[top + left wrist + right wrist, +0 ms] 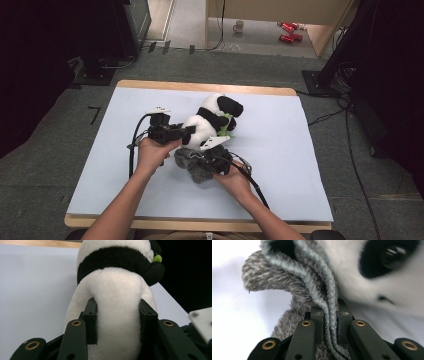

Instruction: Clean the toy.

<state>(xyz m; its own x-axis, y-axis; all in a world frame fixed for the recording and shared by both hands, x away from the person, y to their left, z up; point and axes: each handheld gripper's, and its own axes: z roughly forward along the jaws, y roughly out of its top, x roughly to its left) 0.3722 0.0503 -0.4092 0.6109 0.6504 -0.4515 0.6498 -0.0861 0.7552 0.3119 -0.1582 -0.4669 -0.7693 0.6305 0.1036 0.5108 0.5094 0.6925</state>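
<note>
A black-and-white panda plush lies on its side in the middle of the pale blue mat, head toward the front. My left gripper comes in from the left. Its pads press into the panda's white back from both sides, so my left gripper is shut on it. Just in front of the panda's head is a fuzzy grey cloth piece. My right gripper is shut on the ribbed edge of that grey cloth, close under the panda's face.
The mat covers a wooden table with bare room at left, right and front. On the floor beyond stand a mug and red cans. Dark equipment stands flank the table, and cables trail on the right.
</note>
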